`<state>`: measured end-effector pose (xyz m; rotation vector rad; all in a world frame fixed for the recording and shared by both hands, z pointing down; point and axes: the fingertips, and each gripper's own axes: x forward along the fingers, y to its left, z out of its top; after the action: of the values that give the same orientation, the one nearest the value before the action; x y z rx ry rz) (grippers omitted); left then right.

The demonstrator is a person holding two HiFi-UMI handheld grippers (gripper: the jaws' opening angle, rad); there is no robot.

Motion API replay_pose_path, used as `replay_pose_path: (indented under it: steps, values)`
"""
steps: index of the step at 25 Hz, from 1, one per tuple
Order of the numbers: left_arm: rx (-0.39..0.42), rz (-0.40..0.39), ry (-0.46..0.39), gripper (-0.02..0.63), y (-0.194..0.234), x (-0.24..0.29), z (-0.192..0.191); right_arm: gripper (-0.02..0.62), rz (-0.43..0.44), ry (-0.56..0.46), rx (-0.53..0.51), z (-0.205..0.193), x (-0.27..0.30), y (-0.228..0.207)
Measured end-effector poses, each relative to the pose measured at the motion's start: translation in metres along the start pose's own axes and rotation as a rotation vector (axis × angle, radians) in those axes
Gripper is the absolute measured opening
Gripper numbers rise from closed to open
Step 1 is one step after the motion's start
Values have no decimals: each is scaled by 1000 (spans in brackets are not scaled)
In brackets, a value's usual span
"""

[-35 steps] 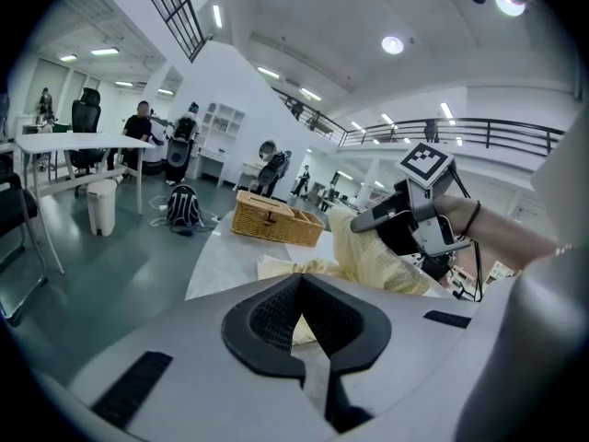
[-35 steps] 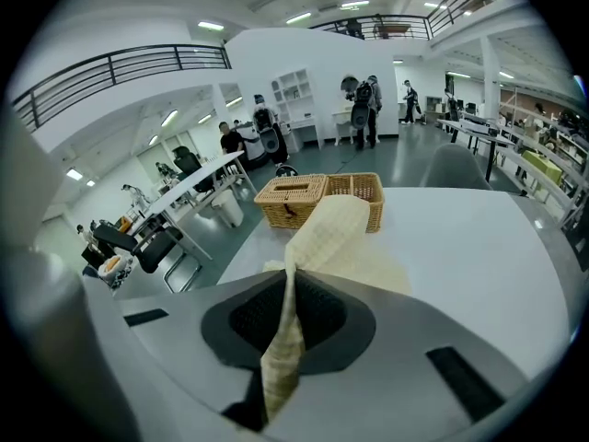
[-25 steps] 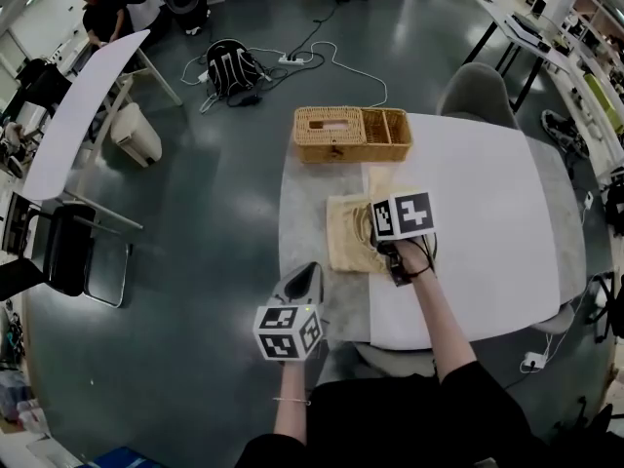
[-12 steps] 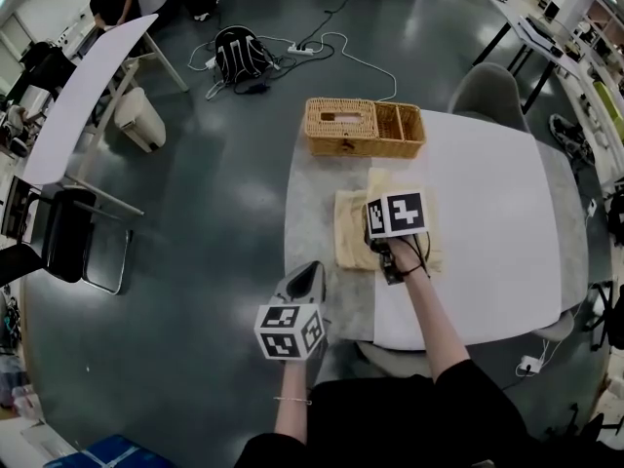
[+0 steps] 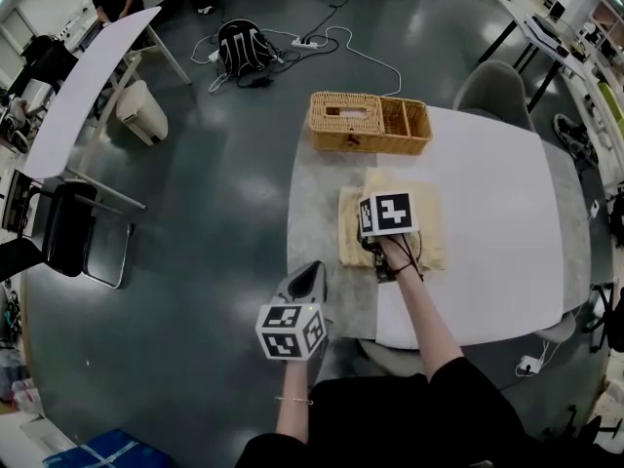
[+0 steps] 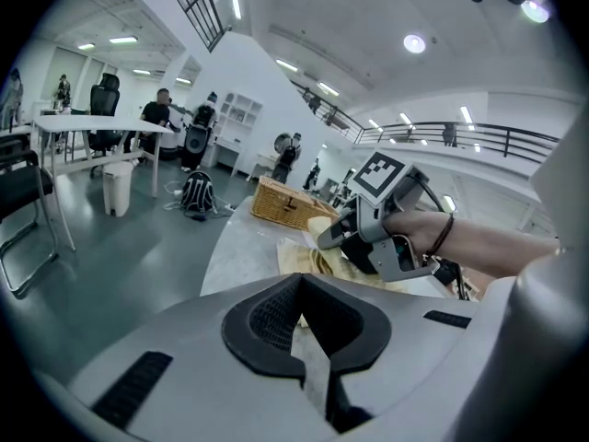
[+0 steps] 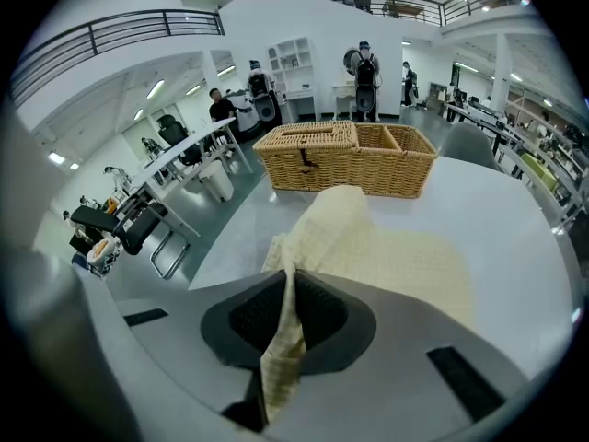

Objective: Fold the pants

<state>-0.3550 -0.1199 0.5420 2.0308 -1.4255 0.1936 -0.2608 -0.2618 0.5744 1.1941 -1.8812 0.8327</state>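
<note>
Pale yellow pants (image 5: pixel 429 244) lie partly folded on the white table (image 5: pixel 487 183), near its left side. My right gripper (image 5: pixel 373 240) hangs over their near left part, angled steeply down. It is shut on a fold of the cloth, which runs up between the jaws in the right gripper view (image 7: pixel 287 293), while the rest of the pants (image 7: pixel 396 256) spreads out beyond. My left gripper (image 5: pixel 310 271) is held off the table's near left corner, shut with nothing in it (image 6: pixel 302 293). From there I see the right gripper (image 6: pixel 324 239) low over the pants (image 6: pixel 308 256).
A wicker basket (image 5: pixel 370 123) with two compartments stands at the table's far edge, just beyond the pants. A grey chair (image 5: pixel 492 91) is at the far right. Left of the table are open floor, a black chair (image 5: pixel 68 247), a long white table (image 5: pixel 88 96) and a backpack (image 5: pixel 239 52).
My right gripper has sunk lower and drifted a little left over the pants, still gripping the fold. The left gripper has stayed in place.
</note>
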Motion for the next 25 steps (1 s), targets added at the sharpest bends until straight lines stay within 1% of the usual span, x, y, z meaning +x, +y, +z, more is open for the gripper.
replay_pose_path:
  steps: [5, 16, 20, 22, 25]
  values:
    - [-5, 5, 1, 8, -1, -1, -1, 29, -30, 3, -20, -3, 5, 1]
    - [-15, 1, -3, 8, -2, 0, -3, 35, -37, -6, -28, -5, 12, 8]
    - [-20, 3, -8, 8, -2, -1, -2, 68, -22, -19, -10, -6, 13, 14]
    - [-24, 5, -9, 8, -2, -2, -4, 107, -19, -30, -6, -6, 13, 18]
    - [-28, 8, -12, 8, -2, -4, -4, 141, -19, -46, -11, -5, 14, 24]
